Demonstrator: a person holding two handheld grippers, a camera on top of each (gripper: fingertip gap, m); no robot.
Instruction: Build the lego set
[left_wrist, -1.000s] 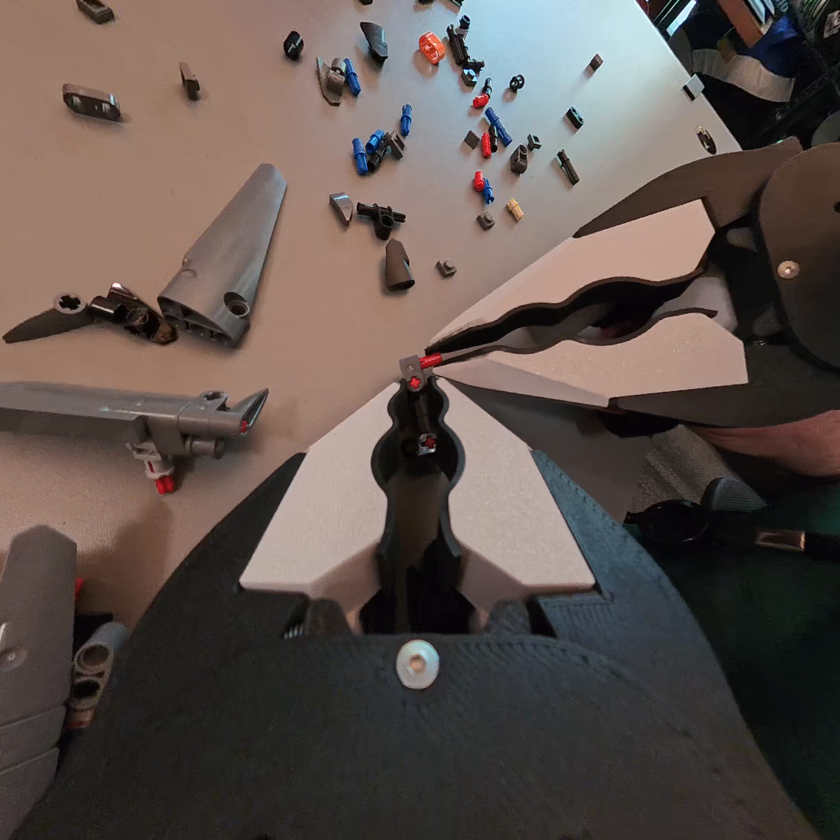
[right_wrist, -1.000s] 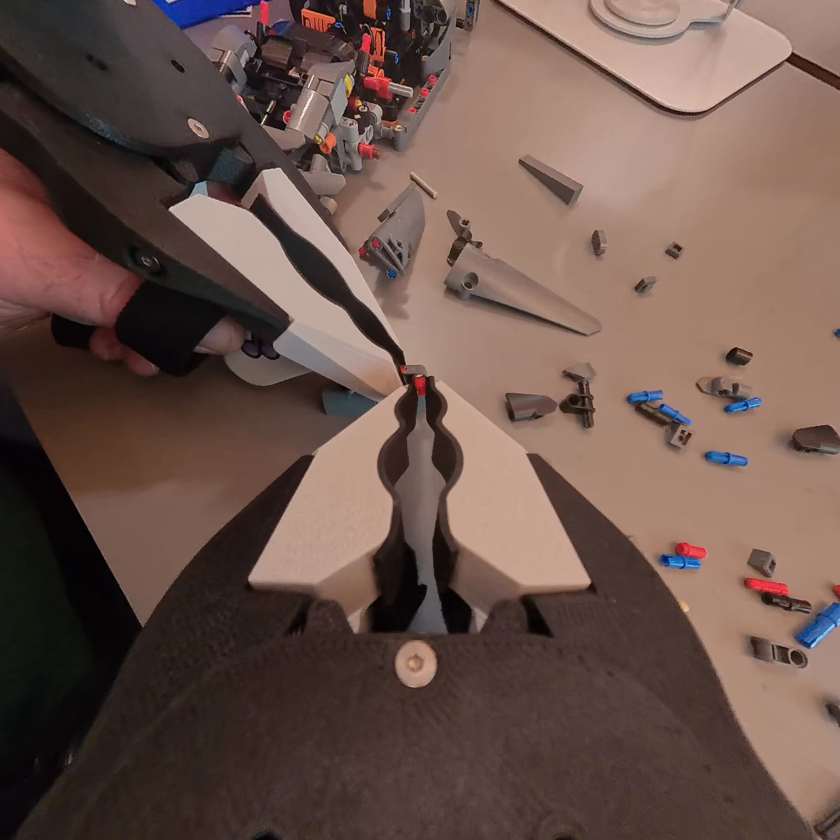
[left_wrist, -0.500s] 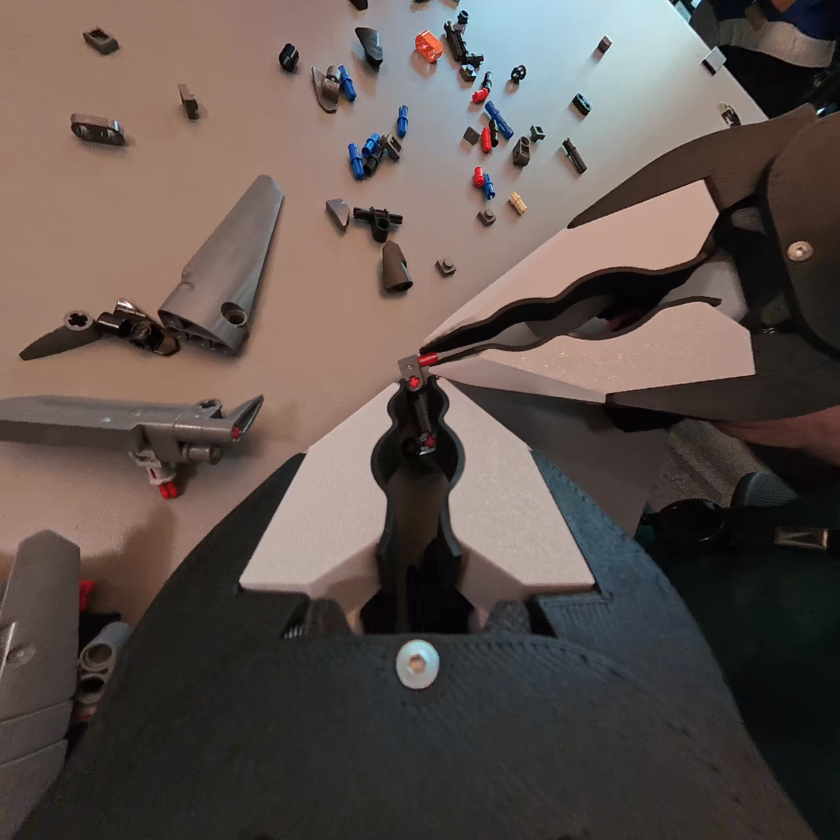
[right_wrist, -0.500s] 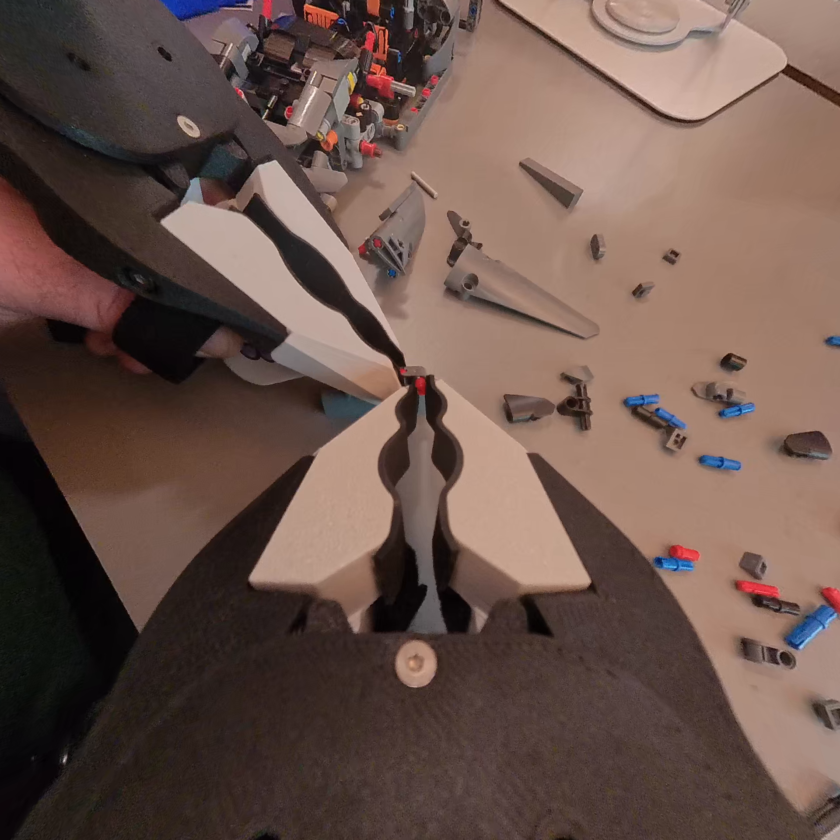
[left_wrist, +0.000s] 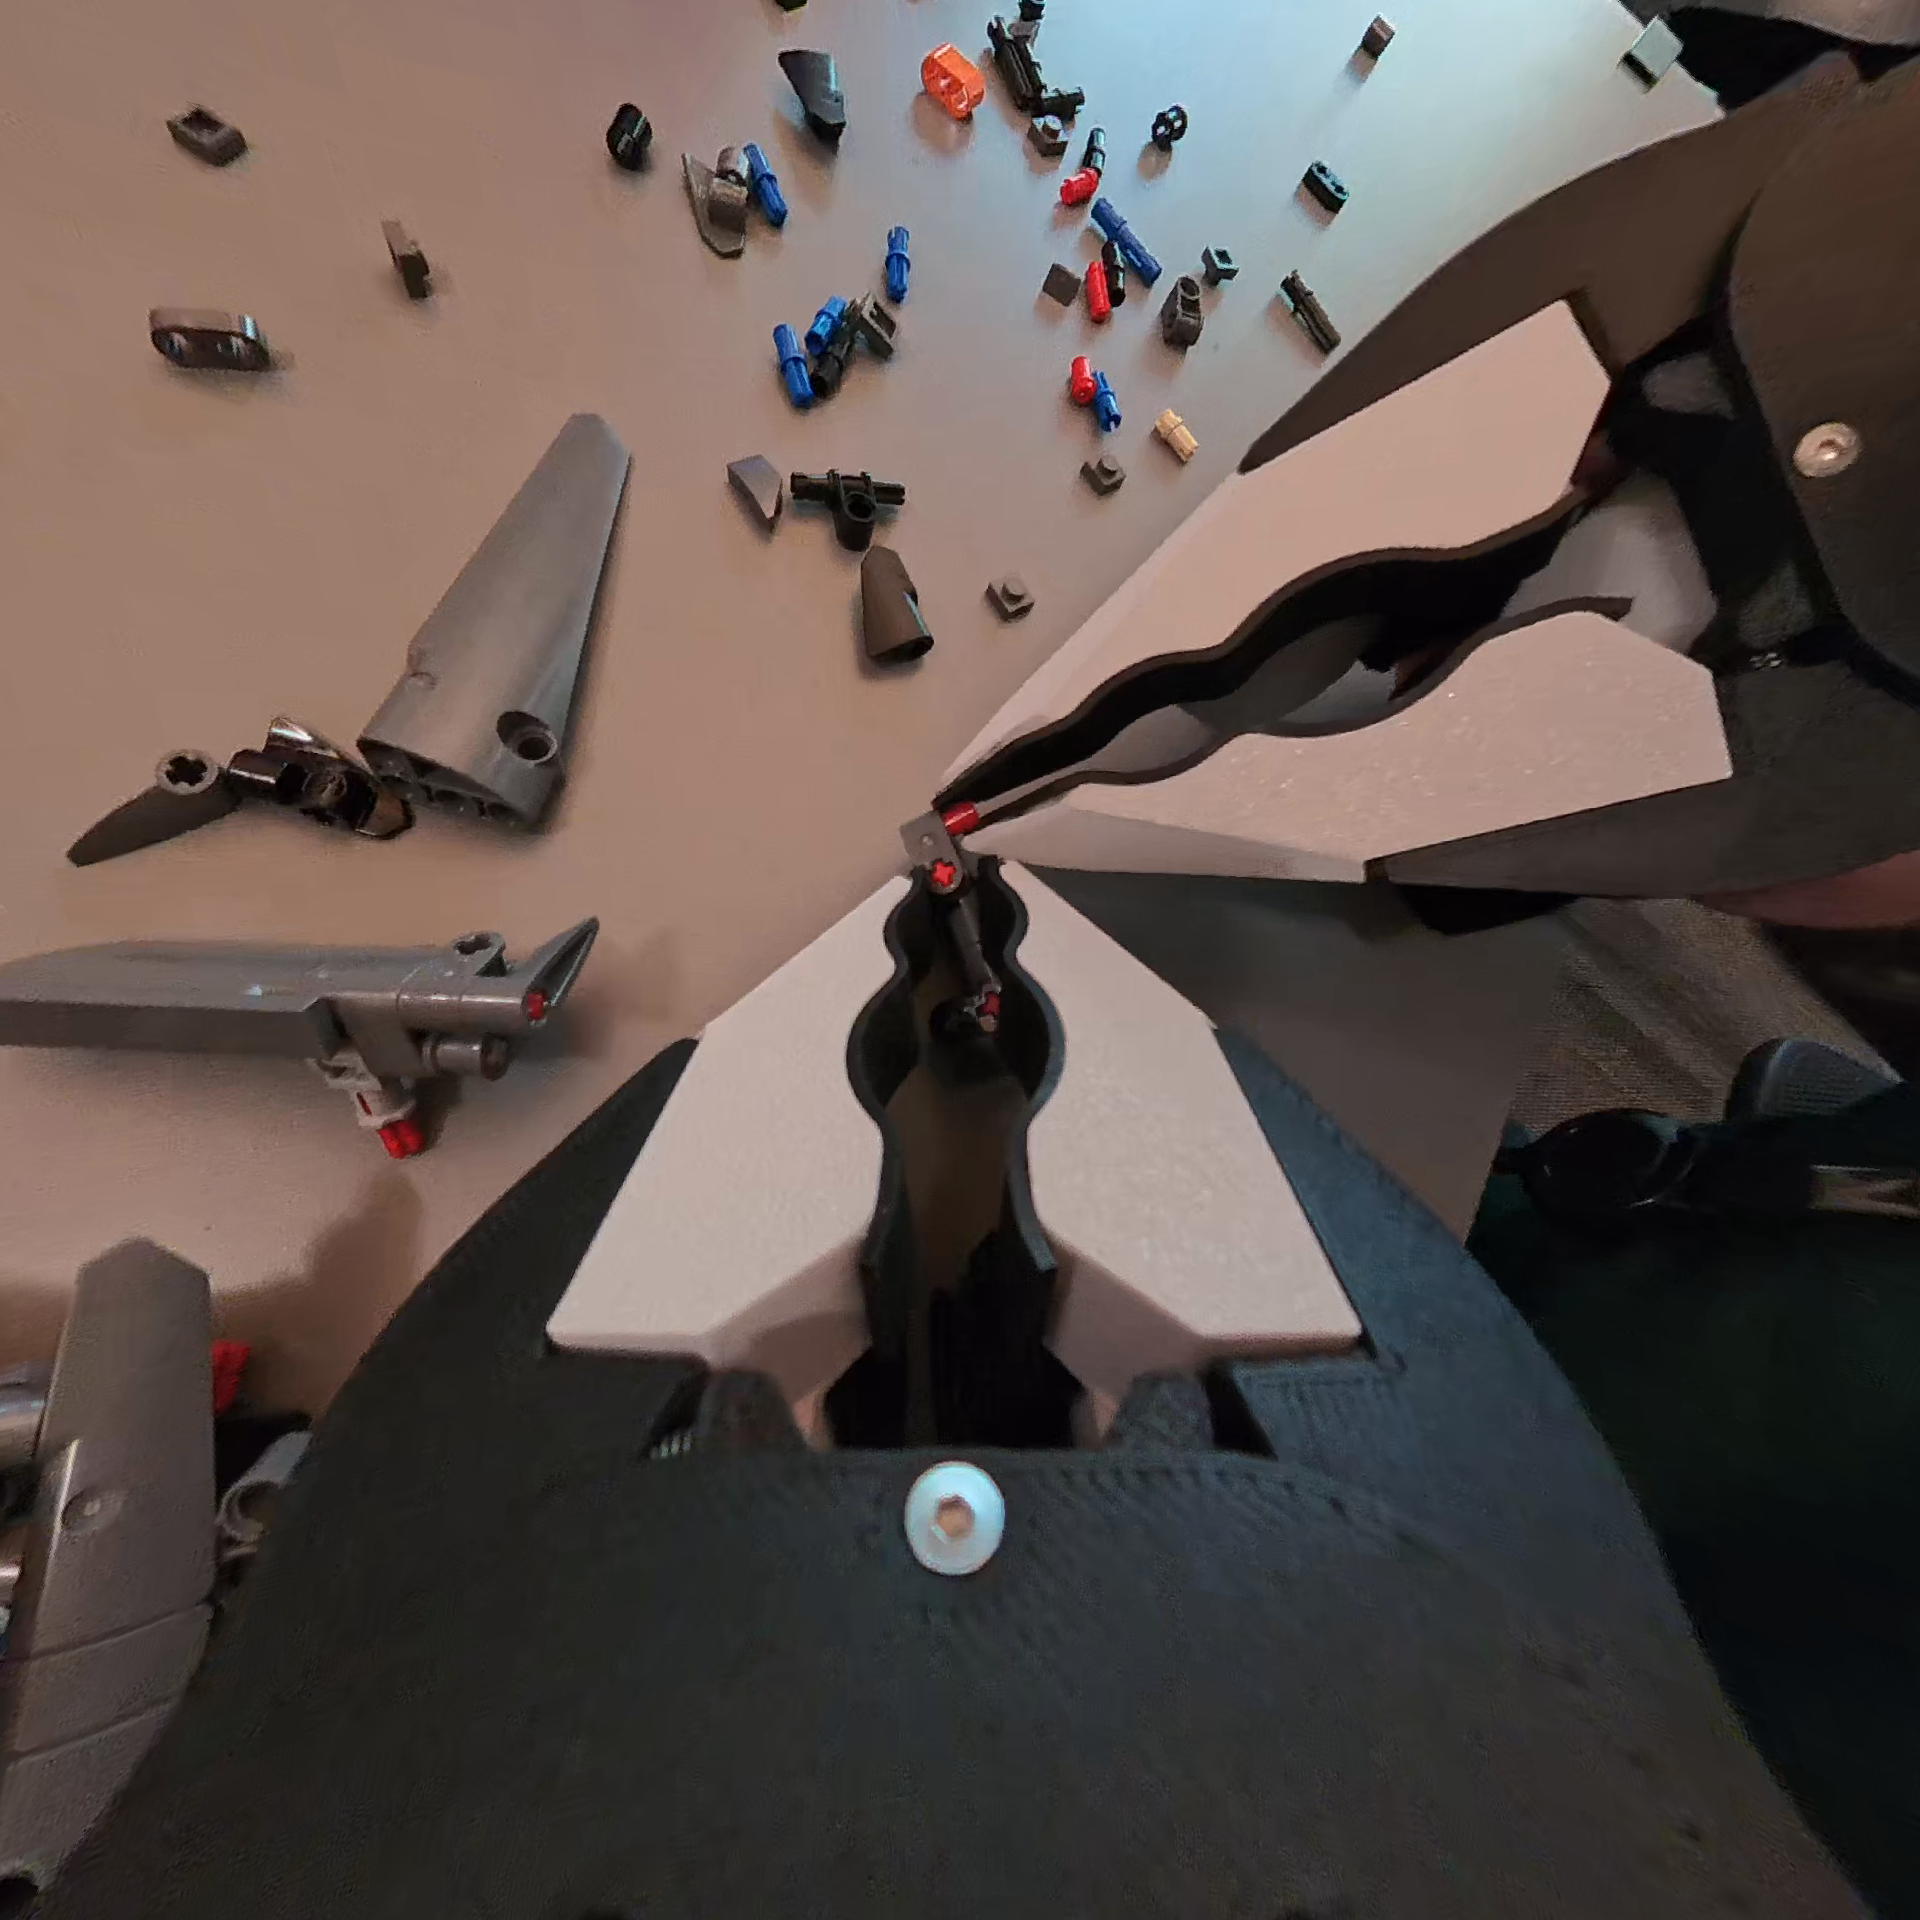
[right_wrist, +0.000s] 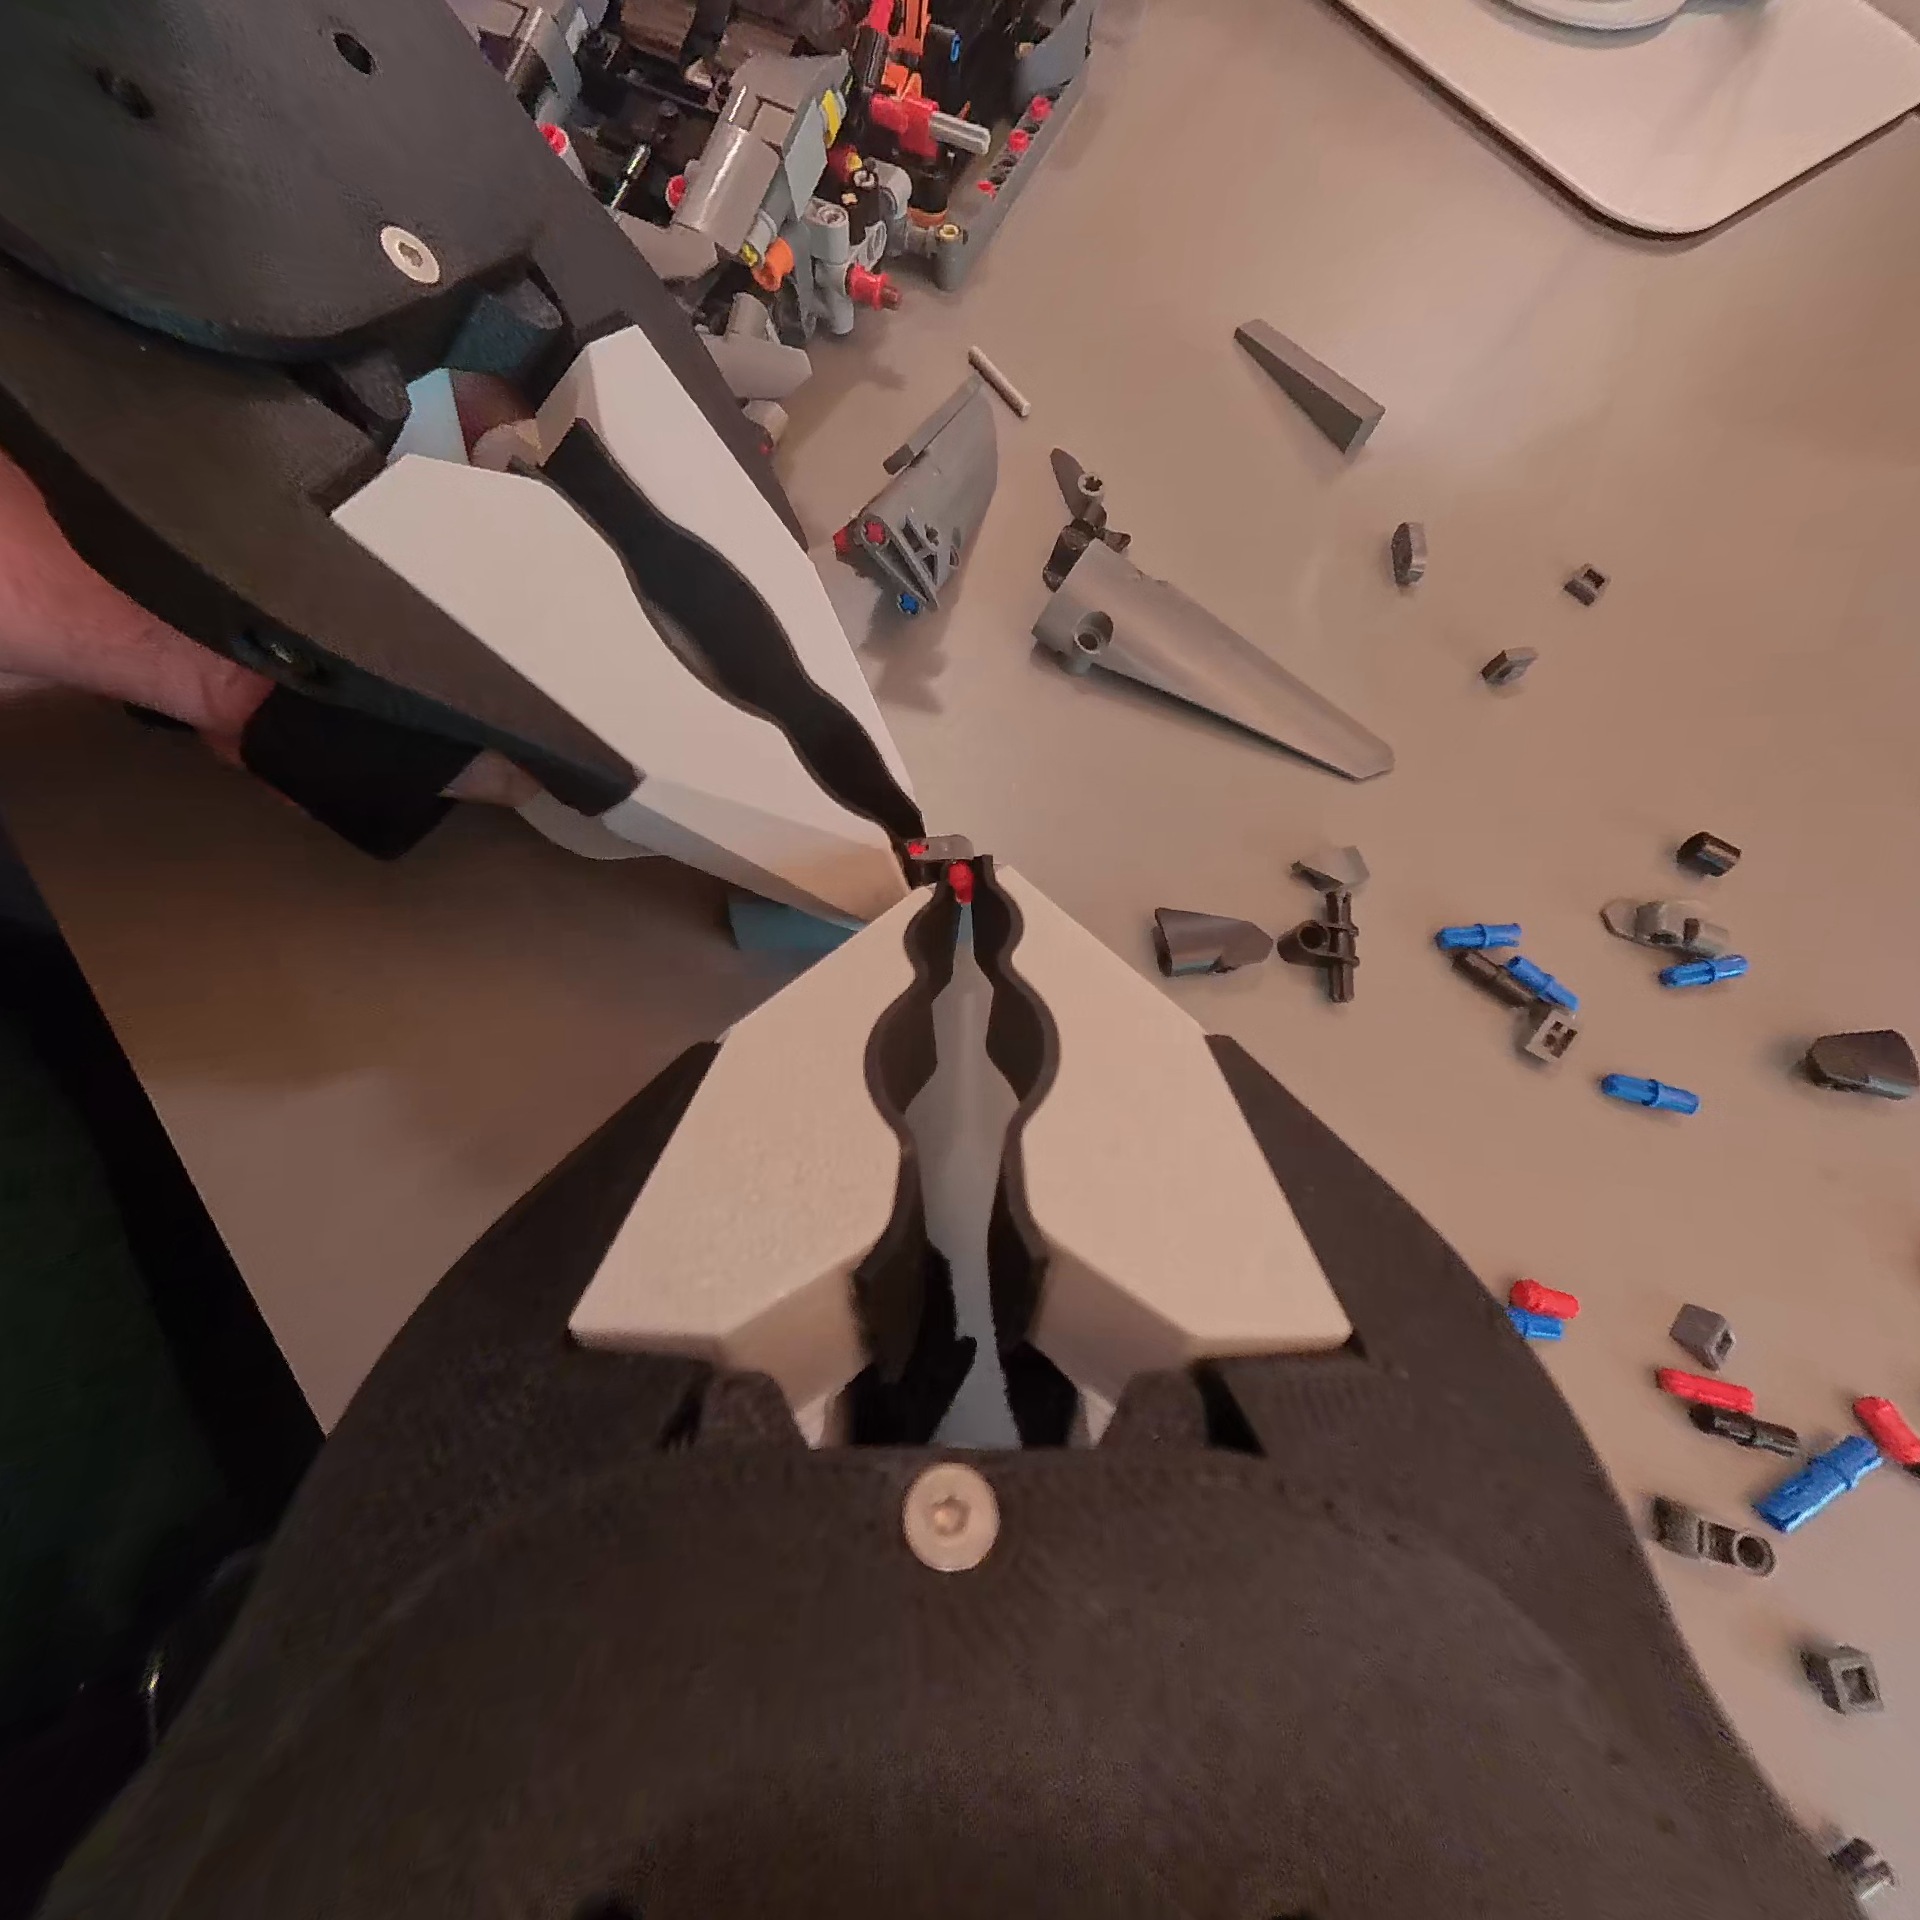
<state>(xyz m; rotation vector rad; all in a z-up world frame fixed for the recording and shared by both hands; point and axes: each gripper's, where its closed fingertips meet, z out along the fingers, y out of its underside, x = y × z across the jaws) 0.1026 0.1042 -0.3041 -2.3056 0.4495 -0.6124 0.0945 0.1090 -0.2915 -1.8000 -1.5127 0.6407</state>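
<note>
Lego piece: a small grey connector block (left_wrist: 925, 836) with a red cross-shaped peg end showing, held up above the table (left_wrist: 312, 540) right where the two sets of fingertips meet.
Left gripper (left_wrist: 951, 883): fingers closed on a thin black rod assembly that carries the grey block at its tip.
Right gripper (right_wrist: 961, 883): fingers pinched shut on a short red pin (right_wrist: 960, 881), its nose touching the grey block.
Step, as I judge it: pushing the red pin into the block's hole.
Risk, slip: the pin is tiny, smooth hard plastic; only its tail is gripped, so a skewed push could flick it out.
Risk, twist: the rod is held by a narrow grip; a sideways load may swivel the block away from the pin.
Risk, clash: the white finger wedges nearly touch and could block full seating.
Shapes: wavy black rubbery pads on the fingers; matte textured shells.
Beyond the fingertips: long tapered grey wing panel (left_wrist: 499, 623), scattered blue pins (right_wrist: 1475, 935), dark bits, all glossy plastic on a dull beige table.
</note>
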